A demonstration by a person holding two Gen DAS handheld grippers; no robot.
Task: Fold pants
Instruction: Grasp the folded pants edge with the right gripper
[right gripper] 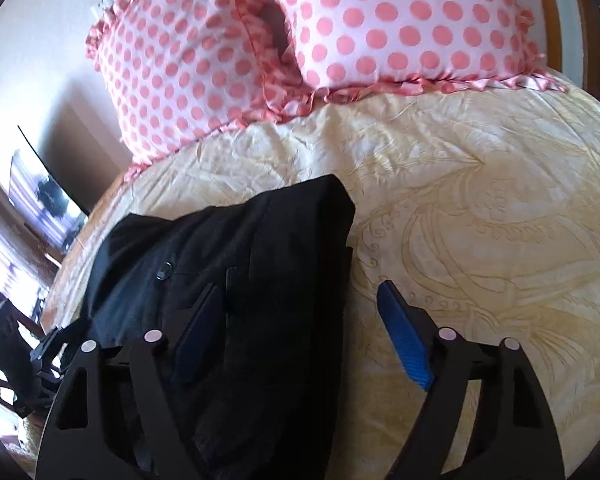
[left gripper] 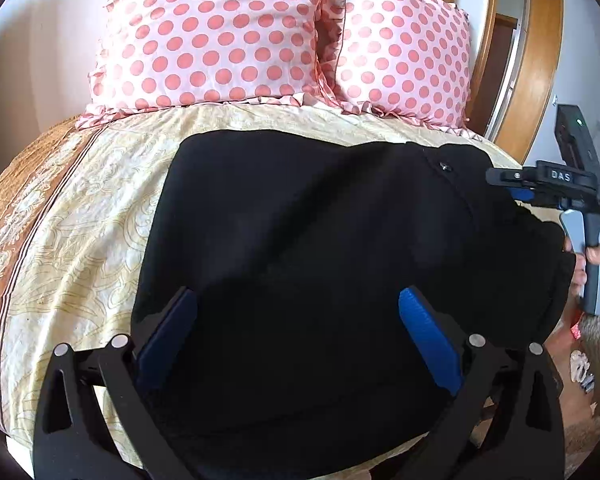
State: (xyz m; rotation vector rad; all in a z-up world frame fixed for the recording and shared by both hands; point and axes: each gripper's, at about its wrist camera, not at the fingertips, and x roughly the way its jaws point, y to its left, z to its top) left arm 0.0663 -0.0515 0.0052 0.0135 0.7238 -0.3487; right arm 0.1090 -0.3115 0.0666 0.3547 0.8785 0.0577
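The black pants (left gripper: 320, 248) lie folded in a thick pile on the cream patterned bedspread (left gripper: 100, 216). My left gripper (left gripper: 300, 300) is open, its blue pads spread wide just above the near part of the pile. In the right wrist view the pants (right gripper: 236, 256) lie at left with a button showing. My right gripper (right gripper: 300, 292) is open, straddling the right edge of the pile, with one pad over the cloth and one over the bedspread (right gripper: 480, 208). The right gripper also shows in the left wrist view (left gripper: 512, 190) at the pile's right end, held by a hand.
Two pink polka-dot pillows (left gripper: 220, 32) (right gripper: 400, 20) stand against the wall at the head of the bed. A wooden door frame (left gripper: 540, 60) is at right. The bed's brown border (left gripper: 28, 208) runs along the left. The left gripper (right gripper: 48, 352) shows low left in the right wrist view.
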